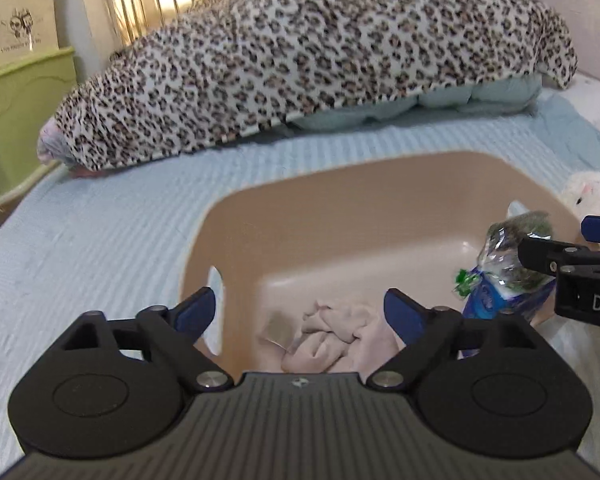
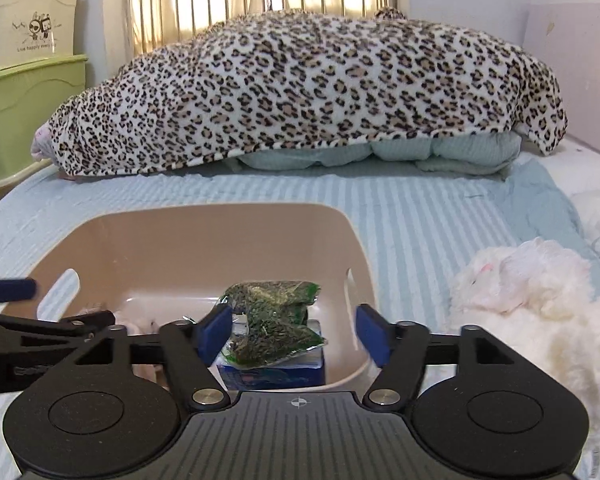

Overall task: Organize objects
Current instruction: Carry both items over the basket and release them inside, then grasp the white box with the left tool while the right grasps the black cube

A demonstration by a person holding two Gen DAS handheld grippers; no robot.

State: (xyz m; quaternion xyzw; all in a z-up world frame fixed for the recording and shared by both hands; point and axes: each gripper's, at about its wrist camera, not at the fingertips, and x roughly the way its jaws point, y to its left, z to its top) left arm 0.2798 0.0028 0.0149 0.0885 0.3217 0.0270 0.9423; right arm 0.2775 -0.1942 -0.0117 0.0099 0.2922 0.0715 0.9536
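Your left hand-held gripper [image 1: 300,312] hangs spread and empty over the pink cloth [image 1: 332,336] in the beige bin [image 1: 324,172]. Your right hand-held gripper [image 2: 294,330], jaws apart, flanks a green packet [image 2: 276,312] resting on a blue carton [image 2: 272,374] inside. Right of the bin on the bed [image 2: 420,216]: white plush toy [image 2: 540,292]. Beyond: leopard blanket [image 2: 300,92].

A beige plastic bin [image 2: 220,232] sat on a pale blue striped bedspread [image 2: 440,216], holding a clear packet of dark green flakes [image 2: 274,312] on a blue-and-white carton [image 2: 272,374] and pale pink cloth [image 1: 332,336]. Far behind lay a leopard-print blanket [image 2: 308,92]; at right, a white plush toy [image 2: 532,292]; at left, cream and lime-green storage boxes [image 2: 24,92].
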